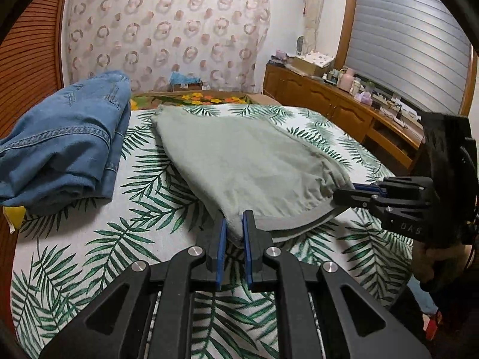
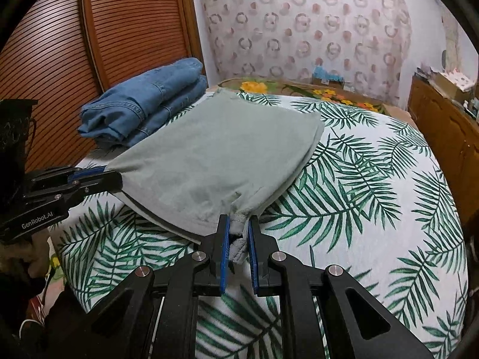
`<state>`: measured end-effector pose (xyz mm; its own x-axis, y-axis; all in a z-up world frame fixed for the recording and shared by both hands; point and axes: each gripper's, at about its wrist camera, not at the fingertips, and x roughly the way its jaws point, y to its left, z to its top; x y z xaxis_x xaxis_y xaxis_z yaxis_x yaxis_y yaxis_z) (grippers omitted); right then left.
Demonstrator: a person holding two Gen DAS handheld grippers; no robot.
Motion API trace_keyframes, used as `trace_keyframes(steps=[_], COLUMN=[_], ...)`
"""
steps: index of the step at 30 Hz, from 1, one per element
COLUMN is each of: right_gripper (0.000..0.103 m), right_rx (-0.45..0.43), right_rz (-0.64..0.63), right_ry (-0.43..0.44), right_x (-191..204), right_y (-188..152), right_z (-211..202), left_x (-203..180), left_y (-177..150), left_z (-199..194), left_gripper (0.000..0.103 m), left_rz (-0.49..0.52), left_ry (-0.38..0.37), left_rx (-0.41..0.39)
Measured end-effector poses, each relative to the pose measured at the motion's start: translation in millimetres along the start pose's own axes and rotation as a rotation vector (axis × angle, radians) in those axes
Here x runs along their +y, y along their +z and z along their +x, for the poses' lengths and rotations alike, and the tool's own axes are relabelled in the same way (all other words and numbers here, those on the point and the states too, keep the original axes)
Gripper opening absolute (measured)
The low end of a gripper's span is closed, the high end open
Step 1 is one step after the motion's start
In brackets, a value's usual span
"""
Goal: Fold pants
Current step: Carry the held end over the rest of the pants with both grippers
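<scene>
I'm gripping the folded green pants (image 1: 239, 161) with both tongs, left gripper (image 1: 234, 224) clamping one near corner, right gripper (image 2: 238, 229) pinching the other, above the leaf-print bedsheet (image 2: 359, 179)

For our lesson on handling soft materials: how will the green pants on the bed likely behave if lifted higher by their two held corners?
The green pants will probably sag in the middle: the edge already droops between the left gripper and the right gripper. They seem light, since small pinches raise them. Their layers may slip apart.
</scene>
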<state>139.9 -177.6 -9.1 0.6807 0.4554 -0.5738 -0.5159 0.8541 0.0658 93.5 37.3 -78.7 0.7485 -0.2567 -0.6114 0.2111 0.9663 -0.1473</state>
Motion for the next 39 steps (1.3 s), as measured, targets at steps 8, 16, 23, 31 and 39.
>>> trace_keyframes(steps=[8, 16, 23, 31, 39], right_gripper=[0.012, 0.012, 0.012, 0.012, 0.012], right_rx=[-0.038, -0.074, -0.096, -0.109, -0.126], right_rz=[0.013, -0.027, -0.041, -0.051, -0.069], right_ry=[0.029, 0.028, 0.020, 0.024, 0.015], right_x=[-0.7, 8.8, 10.2, 11.8, 13.1], right_y=[-12.1, -17.6, -23.7, -23.3, -25.7], right_z=[-23.3, -47.5, -64.7, -77.5, -88.3], left_x=[-10.9, -16.8, -19.8, -23.6, -31.6], left_y=[-2.5, 5.0, 6.2, 6.2, 8.2], left_z=[-27.4, -50.4, -57.3, -61.7, -69.4], left_gripper=[0.012, 0.012, 0.012, 0.012, 0.012], left_rz=[0.007, 0.011, 0.018, 0.031, 0.046], left_ry=[-0.016, -0.038, -0.042, -0.054, -0.071], left_rx=[-0.044, -0.094, -0.106, -0.121, -0.135])
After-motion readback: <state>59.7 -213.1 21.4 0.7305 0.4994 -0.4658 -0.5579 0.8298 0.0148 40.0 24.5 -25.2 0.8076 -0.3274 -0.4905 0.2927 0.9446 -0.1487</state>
